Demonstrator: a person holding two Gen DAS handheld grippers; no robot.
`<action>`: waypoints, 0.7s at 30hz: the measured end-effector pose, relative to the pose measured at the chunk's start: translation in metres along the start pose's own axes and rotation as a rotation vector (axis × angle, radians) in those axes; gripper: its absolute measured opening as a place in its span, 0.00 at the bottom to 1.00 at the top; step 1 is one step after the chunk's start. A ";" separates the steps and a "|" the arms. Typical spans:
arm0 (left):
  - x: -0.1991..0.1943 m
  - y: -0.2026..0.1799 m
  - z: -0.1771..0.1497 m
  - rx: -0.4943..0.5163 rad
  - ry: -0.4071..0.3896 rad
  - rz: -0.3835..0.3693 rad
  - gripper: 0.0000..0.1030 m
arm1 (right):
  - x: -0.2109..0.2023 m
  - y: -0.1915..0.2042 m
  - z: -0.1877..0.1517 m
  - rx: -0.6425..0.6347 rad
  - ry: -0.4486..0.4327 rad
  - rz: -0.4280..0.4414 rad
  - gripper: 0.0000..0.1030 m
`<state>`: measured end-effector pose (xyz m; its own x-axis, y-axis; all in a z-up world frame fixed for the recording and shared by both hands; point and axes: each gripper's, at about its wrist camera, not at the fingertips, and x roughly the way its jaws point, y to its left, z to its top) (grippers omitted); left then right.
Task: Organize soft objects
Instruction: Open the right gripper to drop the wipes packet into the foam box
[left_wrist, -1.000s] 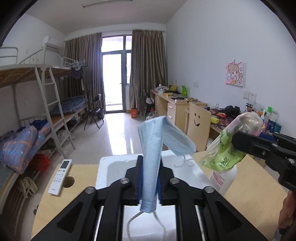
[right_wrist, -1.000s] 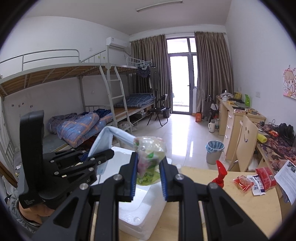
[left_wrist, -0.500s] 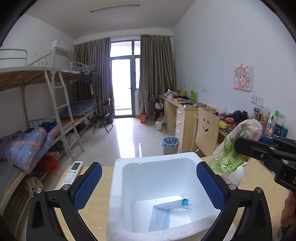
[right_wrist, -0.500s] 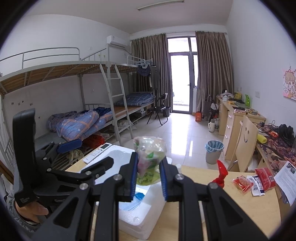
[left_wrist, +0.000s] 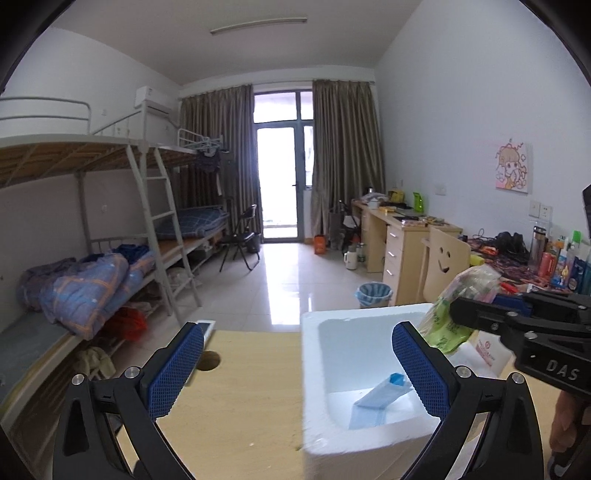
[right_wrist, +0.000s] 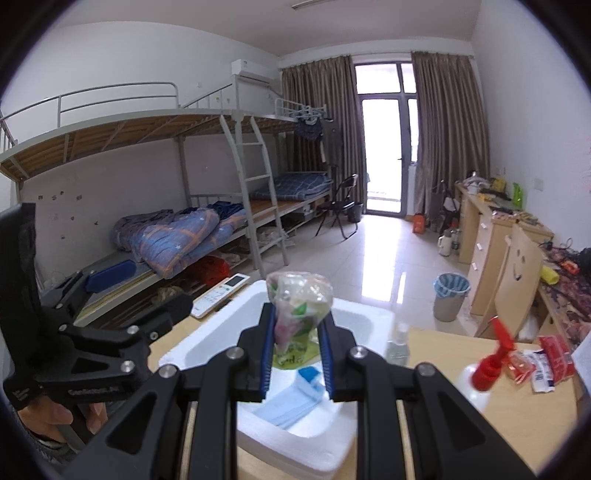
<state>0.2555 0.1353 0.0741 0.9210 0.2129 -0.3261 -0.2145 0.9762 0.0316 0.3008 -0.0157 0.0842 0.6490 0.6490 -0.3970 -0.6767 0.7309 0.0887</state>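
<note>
A blue face mask (left_wrist: 376, 402) lies loose inside the white foam box (left_wrist: 314, 369) on the wooden table. My left gripper (left_wrist: 297, 326) stands wide open over the box's left rim, with nothing between its blue pads. My right gripper (right_wrist: 297, 321) is shut on a crinkled green and clear plastic packet (right_wrist: 299, 295) and holds it above the box (right_wrist: 369, 314), over the mask (right_wrist: 295, 402). In the left wrist view the packet (left_wrist: 450, 321) and the right gripper (left_wrist: 461, 312) hang at the box's right side. In the right wrist view the left gripper (right_wrist: 147, 288) is at the far left.
A white remote control (right_wrist: 221, 295) lies left of the box, near a round hole (left_wrist: 208, 360) in the tabletop. Right of the box stand a small clear bottle (right_wrist: 399, 343) and a red-nozzled spray bottle (right_wrist: 491, 365), with red snack packets (right_wrist: 550, 354) beyond.
My left gripper opened and the mask dropped from it into the foam box; that gripper then shifted left. My right gripper carried the packet over the box.
</note>
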 end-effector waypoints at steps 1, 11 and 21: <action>-0.001 0.002 0.000 -0.003 0.001 0.004 0.99 | 0.004 0.002 0.000 0.000 0.007 0.013 0.25; -0.008 0.017 -0.002 -0.025 0.001 0.046 0.99 | 0.015 0.008 0.000 -0.029 0.018 -0.020 0.25; -0.012 0.022 -0.004 -0.036 -0.011 0.042 0.99 | 0.018 0.011 0.002 -0.031 0.038 -0.031 0.44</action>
<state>0.2385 0.1543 0.0751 0.9142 0.2545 -0.3153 -0.2647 0.9643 0.0110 0.3063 0.0043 0.0797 0.6569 0.6169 -0.4334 -0.6670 0.7435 0.0473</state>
